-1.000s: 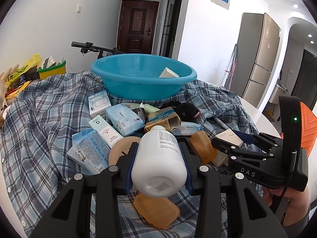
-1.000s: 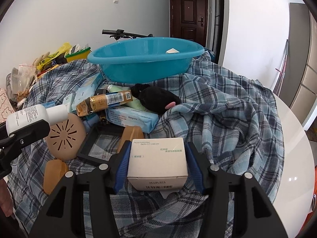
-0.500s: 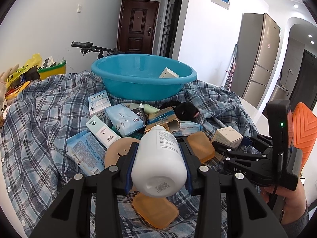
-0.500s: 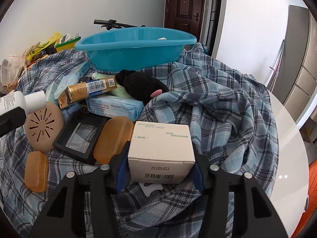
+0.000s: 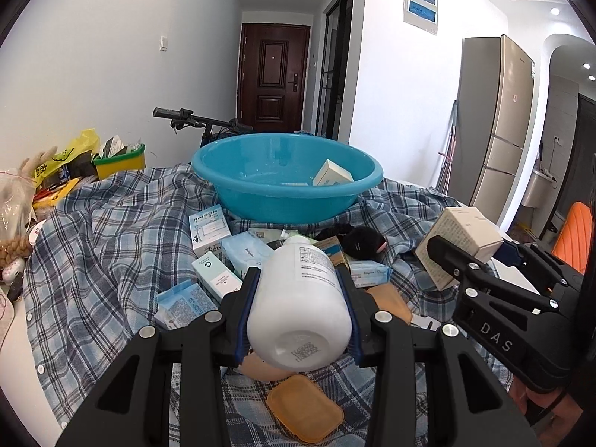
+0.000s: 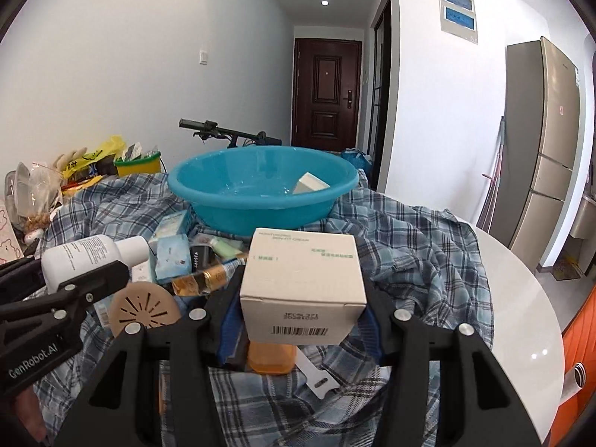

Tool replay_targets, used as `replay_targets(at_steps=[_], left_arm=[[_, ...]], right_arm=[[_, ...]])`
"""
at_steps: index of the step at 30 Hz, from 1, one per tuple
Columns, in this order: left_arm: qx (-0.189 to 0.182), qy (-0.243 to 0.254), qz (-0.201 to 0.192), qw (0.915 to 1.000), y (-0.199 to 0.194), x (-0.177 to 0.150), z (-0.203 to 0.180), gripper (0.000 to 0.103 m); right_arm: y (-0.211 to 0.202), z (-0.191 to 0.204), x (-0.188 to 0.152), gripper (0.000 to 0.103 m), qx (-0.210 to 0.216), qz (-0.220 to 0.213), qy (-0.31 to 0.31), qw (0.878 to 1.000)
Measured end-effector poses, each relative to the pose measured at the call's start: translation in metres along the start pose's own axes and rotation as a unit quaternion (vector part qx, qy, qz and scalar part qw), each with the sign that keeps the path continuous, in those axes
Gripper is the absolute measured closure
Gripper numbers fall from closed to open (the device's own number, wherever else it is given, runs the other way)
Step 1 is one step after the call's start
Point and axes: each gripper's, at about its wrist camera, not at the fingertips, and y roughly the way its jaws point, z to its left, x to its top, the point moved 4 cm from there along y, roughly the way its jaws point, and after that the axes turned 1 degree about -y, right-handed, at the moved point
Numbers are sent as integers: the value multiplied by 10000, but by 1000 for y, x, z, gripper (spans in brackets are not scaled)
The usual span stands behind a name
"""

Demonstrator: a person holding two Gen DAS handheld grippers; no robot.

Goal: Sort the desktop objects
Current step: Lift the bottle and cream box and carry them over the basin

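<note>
The right gripper (image 6: 302, 298) has lifted the white box (image 6: 303, 283) up off the plaid cloth (image 6: 417, 260); its jaws squeeze the box. The left gripper (image 5: 300, 305) still has the white bottle (image 5: 300, 298) tight between its jaws. The blue basin (image 6: 260, 182), ahead of both, looks like the next stop.

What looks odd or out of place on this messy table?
The tablecloth is actually a rumpled plaid shirt with buttons along its edge. The blue basin sits on it, and one small box leans tilted inside the basin. Nothing looks spilled or broken.

Both wrist views look forward, close, apparently side by side—sharing the basin (image 5: 287, 182).
</note>
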Motion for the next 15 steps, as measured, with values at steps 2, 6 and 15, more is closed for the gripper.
replay_targets(at_steps=[2,6,15], left_arm=[[21,59,-235,9997,-9,11,-2,61],[217,208,-785,9965,-28,45,0,61],[278,484,-1330,9895,-55,93,0,61]], right_arm=[[-7,11,14,51,-27,-233,-100,9997],[-17,19,43,51,16,-588,-191,9981],[-50,26,92,51,221,-1196,-177,9924]])
